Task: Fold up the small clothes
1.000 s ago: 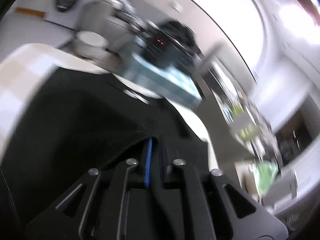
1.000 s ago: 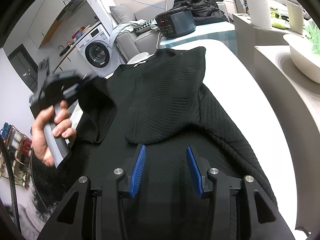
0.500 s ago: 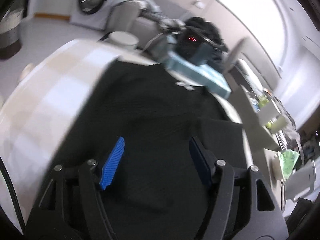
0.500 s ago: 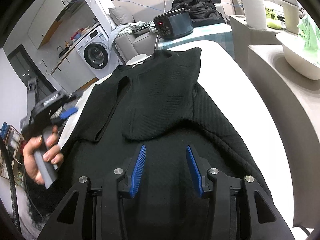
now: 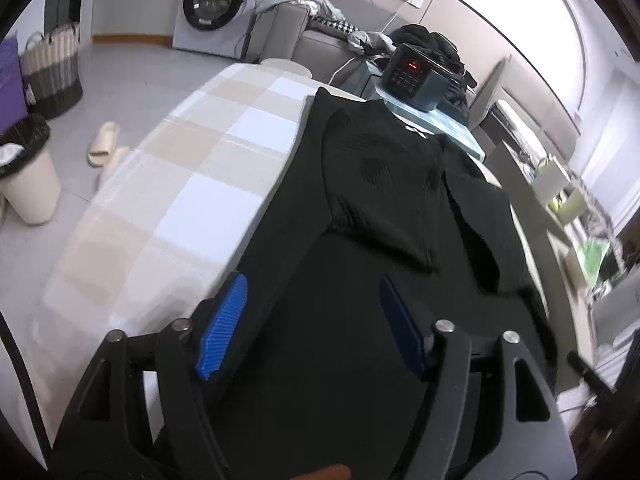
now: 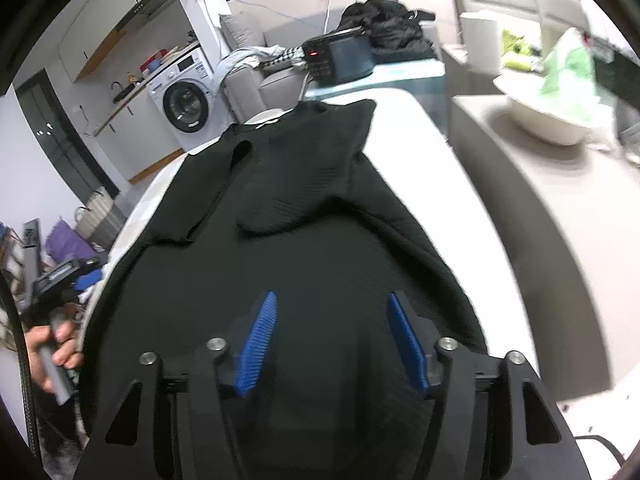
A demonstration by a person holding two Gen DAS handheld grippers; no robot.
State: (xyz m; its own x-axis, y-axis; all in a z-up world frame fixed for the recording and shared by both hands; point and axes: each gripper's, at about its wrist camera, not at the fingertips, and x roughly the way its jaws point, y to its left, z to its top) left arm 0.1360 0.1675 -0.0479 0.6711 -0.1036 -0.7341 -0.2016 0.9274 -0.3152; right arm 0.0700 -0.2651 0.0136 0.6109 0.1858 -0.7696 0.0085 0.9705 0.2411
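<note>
A black knit sweater (image 5: 380, 184) lies flat along the table (image 5: 200, 184), neck at the far end, with both sleeves folded in over its body (image 6: 300, 184). My left gripper (image 5: 312, 320) hovers over the sweater's near left edge. Its jaws are opening, and nothing is between the blue pads (image 5: 222, 328). My right gripper (image 6: 332, 340) hangs above the lower body of the sweater. Its jaws are opening too, with only the fabric lying below them. In the right wrist view, a hand (image 6: 52, 352) holds the left gripper (image 6: 60, 280) off the table's left side.
A dark appliance with a red display (image 5: 416, 80) stands on a teal-covered box past the neck, with a heap of dark clothes (image 6: 388, 24) behind it. A counter on the right carries a white bowl (image 6: 540, 116) and a paper roll (image 6: 482, 44). A bin (image 5: 28, 176), slippers (image 5: 104, 148) and a washing machine (image 5: 212, 4) stand left.
The left gripper let go of the left sleeve, which now lies folded on the body, then opened and drew back to the near left edge. The right gripper opened wider and shifted slightly.
</note>
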